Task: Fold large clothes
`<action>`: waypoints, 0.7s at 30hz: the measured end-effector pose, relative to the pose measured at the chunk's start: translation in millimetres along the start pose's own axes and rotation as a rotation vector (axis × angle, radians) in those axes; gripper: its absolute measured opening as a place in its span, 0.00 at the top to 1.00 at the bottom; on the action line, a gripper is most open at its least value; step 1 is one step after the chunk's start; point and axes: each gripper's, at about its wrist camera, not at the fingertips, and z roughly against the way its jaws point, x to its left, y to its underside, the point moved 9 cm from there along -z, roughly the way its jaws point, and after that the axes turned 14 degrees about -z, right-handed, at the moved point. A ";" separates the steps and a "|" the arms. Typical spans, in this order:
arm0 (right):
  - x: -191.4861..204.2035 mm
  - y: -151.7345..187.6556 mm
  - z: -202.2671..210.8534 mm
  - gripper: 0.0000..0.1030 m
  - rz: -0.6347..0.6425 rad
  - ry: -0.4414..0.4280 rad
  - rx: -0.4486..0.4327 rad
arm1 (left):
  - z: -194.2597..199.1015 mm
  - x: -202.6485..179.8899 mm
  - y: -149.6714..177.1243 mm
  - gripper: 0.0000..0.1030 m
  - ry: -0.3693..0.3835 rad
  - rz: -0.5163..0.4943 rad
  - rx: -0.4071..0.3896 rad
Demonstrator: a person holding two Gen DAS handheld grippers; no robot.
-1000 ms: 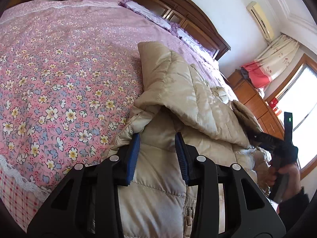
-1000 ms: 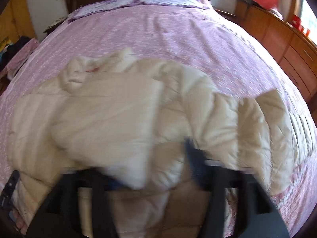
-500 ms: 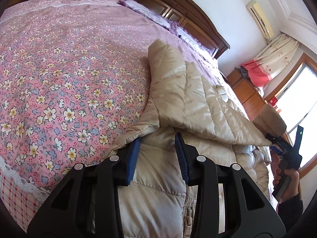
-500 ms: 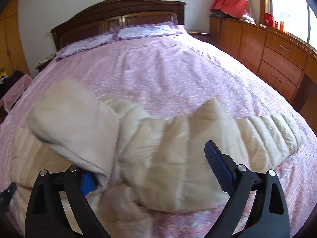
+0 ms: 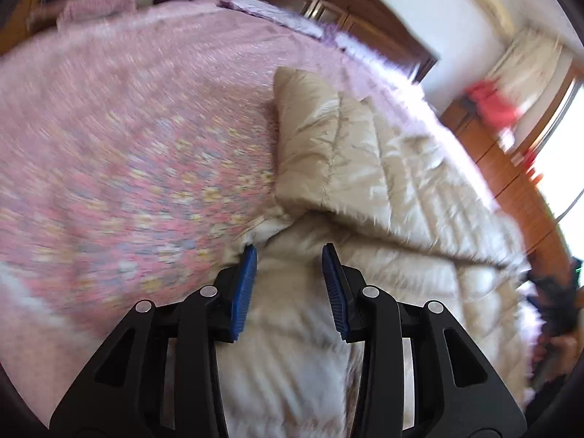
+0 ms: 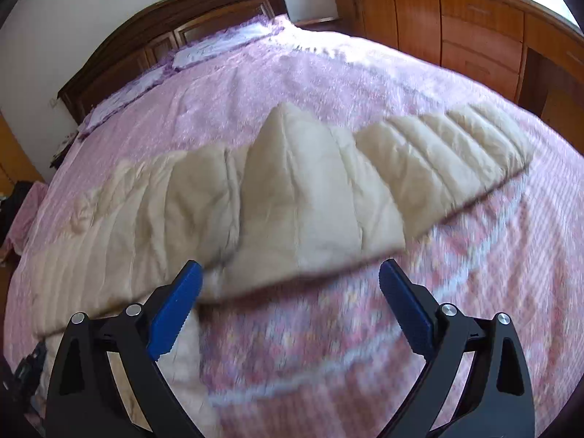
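Pink floral bedspread fills the left wrist view, blurred by motion, with a dark wooden headboard toward 12 o'clock. A beige puffer coat spreads from centre to 4 o'clock. The left gripper hangs over its near edge, jaws moderately parted, gripping nothing.

From the right wrist, the coat lies across the middle, one sleeve reaching toward 2 o'clock. The right gripper stands wide open and empty. That sleeve probably wants folding inward next; pinch it near the cuff and lay it flat.
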 end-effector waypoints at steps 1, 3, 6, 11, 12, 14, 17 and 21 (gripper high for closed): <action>4.3 10.7 5.9 0.09 0.019 -0.024 0.030 | 10.3 -2.1 -0.7 0.45 -0.036 -0.023 0.009; 11.1 36.8 25.4 0.06 0.108 -0.038 0.065 | 31.3 -6.8 -2.1 0.38 -0.070 -0.073 0.013; 5.4 71.9 44.6 0.06 0.200 -0.001 0.104 | 65.1 -7.4 -0.9 0.32 -0.135 -0.164 -0.001; -12.6 135.6 62.5 0.06 0.231 -0.029 0.219 | 108.0 2.2 26.8 0.22 -0.147 -0.255 0.063; -17.7 148.9 66.9 0.06 0.209 -0.047 0.240 | 110.8 6.2 35.7 0.22 -0.139 -0.257 0.076; -19.5 159.9 73.2 0.06 0.191 -0.075 0.249 | 115.2 14.1 63.1 0.22 -0.080 -0.215 0.133; -19.0 175.6 85.2 0.06 0.237 -0.083 0.219 | 109.6 15.9 107.2 0.46 0.020 -0.170 0.217; -9.2 185.7 100.8 0.62 0.233 -0.159 0.224 | 125.8 3.6 127.4 0.91 0.016 -0.240 0.137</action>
